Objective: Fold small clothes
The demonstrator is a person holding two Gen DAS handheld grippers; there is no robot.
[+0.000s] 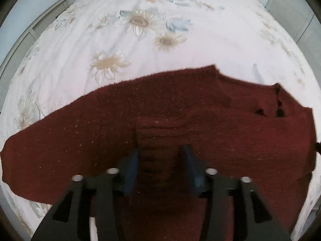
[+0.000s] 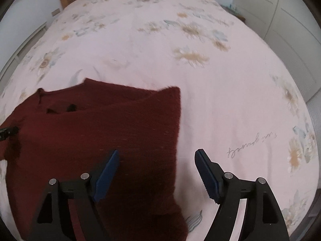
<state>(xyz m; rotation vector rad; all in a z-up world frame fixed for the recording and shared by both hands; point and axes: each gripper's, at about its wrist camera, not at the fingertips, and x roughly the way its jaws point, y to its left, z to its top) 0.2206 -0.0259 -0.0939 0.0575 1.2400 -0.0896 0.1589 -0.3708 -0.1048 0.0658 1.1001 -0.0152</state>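
Left claw: jaws parted, straddling sweater cuff, not pinching. Right claw: gaping, holding nothing. Risk: folded sleeve springing back on bedspread, knit snagging on pad teeth.

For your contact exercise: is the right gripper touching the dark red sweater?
Apart. The right wrist view shows the right gripper open above the sweater, nothing clamped.

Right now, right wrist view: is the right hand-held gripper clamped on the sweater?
No, the right hand-held gripper stands wide open above the dark red sweater, its pads clear of the fabric.
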